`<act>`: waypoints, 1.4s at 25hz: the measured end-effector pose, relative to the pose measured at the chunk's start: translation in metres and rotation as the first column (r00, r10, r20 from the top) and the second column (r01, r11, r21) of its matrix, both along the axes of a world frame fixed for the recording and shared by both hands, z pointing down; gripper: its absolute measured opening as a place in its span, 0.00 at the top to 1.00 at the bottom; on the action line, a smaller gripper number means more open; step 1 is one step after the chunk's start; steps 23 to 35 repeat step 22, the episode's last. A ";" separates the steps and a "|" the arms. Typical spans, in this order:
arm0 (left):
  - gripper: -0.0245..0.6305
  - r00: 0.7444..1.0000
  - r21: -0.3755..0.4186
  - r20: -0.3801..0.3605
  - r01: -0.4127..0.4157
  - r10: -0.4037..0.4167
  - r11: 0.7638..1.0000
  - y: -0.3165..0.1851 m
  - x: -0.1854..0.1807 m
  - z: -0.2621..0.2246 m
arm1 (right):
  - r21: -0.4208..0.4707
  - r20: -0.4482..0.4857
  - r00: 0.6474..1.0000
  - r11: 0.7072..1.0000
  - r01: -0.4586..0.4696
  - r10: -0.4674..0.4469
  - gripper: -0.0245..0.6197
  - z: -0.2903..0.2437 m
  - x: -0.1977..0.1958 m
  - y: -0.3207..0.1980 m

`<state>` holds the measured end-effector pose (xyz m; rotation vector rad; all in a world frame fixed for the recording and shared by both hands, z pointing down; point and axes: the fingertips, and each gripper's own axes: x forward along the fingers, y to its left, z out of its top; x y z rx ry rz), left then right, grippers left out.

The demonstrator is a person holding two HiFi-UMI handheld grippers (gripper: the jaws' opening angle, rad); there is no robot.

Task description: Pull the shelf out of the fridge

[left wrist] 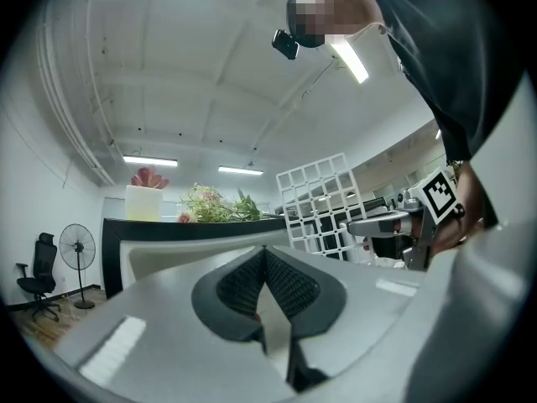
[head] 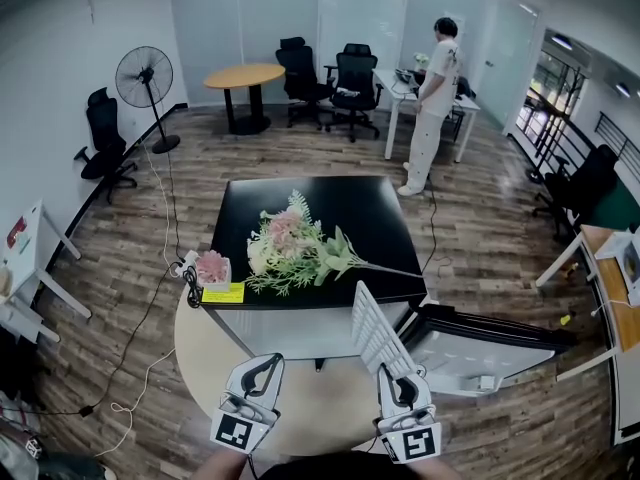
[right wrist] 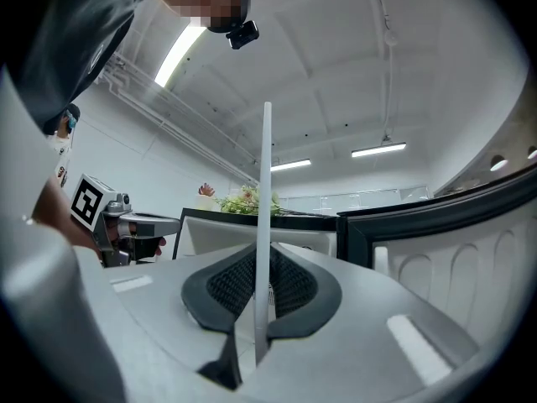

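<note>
Wood-floored office: my right gripper point(head: 396, 378) tilts upward, clamped on the white shelf point(head: 372, 333), which stands on edge just outside the open fridge point(head: 380, 218); my left gripper point(head: 258, 373) hovers alongside, jaws together, empty

No words or numbers can be read anywhere. The yellow note point(head: 223, 293) on the black surface point(head: 380, 218) carries print too small to make out. The marker cube point(head: 234, 432) on the left hand-held gripper point(head: 268, 361), like that on the right hand-held gripper point(head: 388, 372), shows only a black-and-white square pattern.
</note>
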<state>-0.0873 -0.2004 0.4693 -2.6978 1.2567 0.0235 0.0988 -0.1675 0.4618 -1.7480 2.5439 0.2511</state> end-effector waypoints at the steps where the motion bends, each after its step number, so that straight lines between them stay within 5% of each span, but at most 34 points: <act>1: 0.96 1.000 -0.002 0.003 0.000 0.000 1.000 0.001 0.001 0.001 | 0.001 -0.001 1.000 1.000 -0.001 0.001 0.91 0.000 0.001 0.000; 35: 0.96 1.000 -0.001 -0.010 0.014 -0.014 1.000 0.018 -0.004 0.004 | 0.004 -0.030 1.000 1.000 0.005 -0.005 0.91 -0.003 -0.004 0.009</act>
